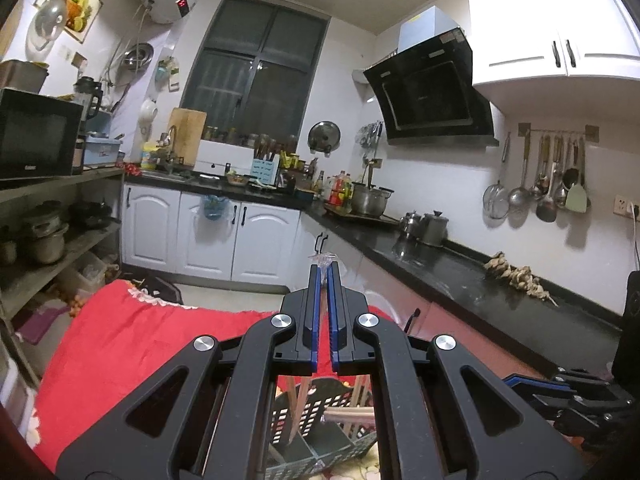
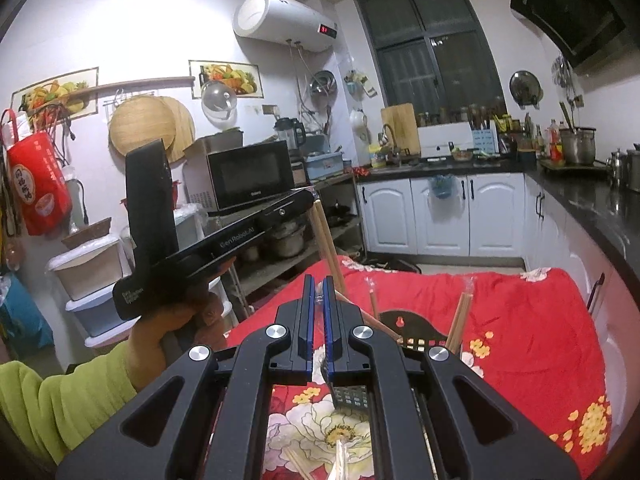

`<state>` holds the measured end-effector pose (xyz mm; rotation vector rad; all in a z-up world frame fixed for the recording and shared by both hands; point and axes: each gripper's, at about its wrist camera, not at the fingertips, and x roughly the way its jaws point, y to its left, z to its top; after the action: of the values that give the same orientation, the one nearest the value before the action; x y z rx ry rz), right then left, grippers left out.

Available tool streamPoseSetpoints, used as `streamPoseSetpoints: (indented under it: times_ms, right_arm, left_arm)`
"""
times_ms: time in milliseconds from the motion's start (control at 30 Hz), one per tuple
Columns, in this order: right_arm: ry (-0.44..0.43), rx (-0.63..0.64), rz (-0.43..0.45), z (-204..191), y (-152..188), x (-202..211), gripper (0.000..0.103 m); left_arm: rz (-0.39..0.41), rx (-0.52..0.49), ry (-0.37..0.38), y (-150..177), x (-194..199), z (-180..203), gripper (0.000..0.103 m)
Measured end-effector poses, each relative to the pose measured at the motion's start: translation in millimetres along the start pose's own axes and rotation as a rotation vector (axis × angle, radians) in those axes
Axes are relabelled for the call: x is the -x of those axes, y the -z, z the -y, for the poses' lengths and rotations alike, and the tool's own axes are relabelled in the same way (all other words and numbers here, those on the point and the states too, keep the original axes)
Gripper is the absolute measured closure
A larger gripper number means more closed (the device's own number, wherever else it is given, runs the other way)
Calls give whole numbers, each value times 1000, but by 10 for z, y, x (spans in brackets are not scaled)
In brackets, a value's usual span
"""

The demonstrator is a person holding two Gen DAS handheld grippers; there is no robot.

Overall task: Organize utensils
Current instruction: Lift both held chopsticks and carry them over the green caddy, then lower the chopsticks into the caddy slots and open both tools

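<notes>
My left gripper (image 1: pixel 323 270) is shut on a pair of chopsticks in a clear wrapper (image 1: pixel 323 258), whose end sticks out past the fingertips; their wooden shafts (image 1: pixel 300 404) hang below into a black slotted utensil basket (image 1: pixel 316 420). In the right wrist view the left gripper (image 2: pixel 310 196) holds those chopsticks (image 2: pixel 329 246) over the basket (image 2: pixel 416 330). My right gripper (image 2: pixel 316 286) is shut on a clear-wrapped utensil (image 2: pixel 341 448) with a thin shaft hanging below. More wrapped chopsticks (image 2: pixel 460 316) stand in the basket.
The basket stands on a table with a red flowered cloth (image 2: pixel 520 340). A black countertop (image 1: pixel 460 276) runs along the right, white cabinets (image 1: pixel 208 236) behind. A shelf with a microwave (image 2: pixel 250 174) and pots is at the left.
</notes>
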<state>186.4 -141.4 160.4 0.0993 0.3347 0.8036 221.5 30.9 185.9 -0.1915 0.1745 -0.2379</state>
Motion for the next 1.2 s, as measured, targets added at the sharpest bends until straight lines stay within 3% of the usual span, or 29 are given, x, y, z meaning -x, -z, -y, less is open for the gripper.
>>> streamPoseSetpoints:
  times_ms: [767, 833, 900, 1033, 1200]
  right_arm:
    - [66, -64, -67, 243, 233, -335, 98]
    - [72, -71, -66, 261, 245, -320, 90]
    - [79, -79, -62, 282, 254, -298, 77]
    - [93, -79, -57, 304, 271, -253, 76]
    - [108, -76, -52, 332, 300, -197, 71]
  left_arm:
    - [-88, 30, 4, 386, -271, -173, 101]
    - [-92, 27, 3, 411, -266, -169, 95]
    - [-98, 33, 6, 431, -257, -183, 80]
    - [-111, 46, 3, 461, -224, -205, 77]
    - [-111, 67, 5, 473, -121, -236, 55]
